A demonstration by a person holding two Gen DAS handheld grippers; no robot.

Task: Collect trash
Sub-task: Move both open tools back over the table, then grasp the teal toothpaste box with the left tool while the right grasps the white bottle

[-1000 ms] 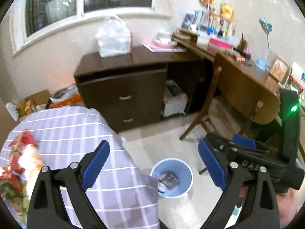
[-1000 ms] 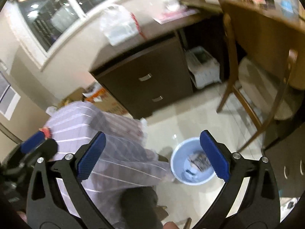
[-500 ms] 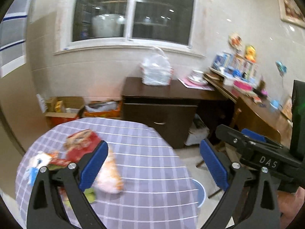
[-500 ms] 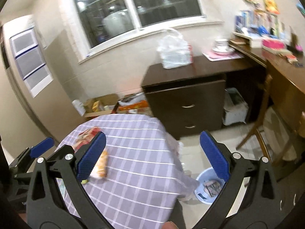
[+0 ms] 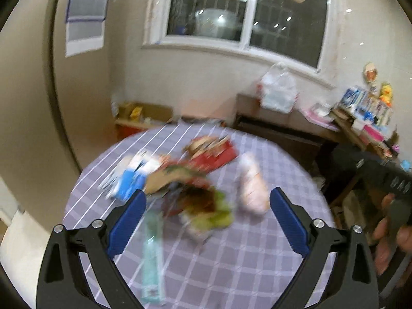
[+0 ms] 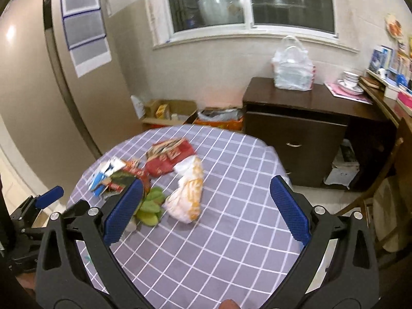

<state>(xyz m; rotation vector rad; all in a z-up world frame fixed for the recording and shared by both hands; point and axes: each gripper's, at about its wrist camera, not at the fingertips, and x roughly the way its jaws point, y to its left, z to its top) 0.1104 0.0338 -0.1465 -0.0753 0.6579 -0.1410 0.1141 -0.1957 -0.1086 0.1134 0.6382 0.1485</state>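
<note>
Round table with lilac checked cloth, filling the lower centre of both wrist views. Trash clustered left of centre in the right wrist view: red snack packet uppermost, white-and-orange wrapper just right of it, blue-and-white wrapper at far left, dark printed packet beside that, green wrapper lowest, partly hidden by the near finger. Same heap smeared by motion blur in the left wrist view, with a pale green strip lying apart at lower left.

Left gripper released, jaws spread wide, nothing between the pads, framing the heap from above the table. Right gripper likewise released and empty, jaws bracketing the white-and-orange wrapper without contact.

No bin in either view. Every visible piece lying loose on the cloth, none grasped; judged as a pick not yet begun, with at least six items left to lift and carry off. Exact count uncertain where pieces overlap.

Background, upper right: dark cabinet bearing a white plastic bag; cardboard boxes along the wall.
</note>
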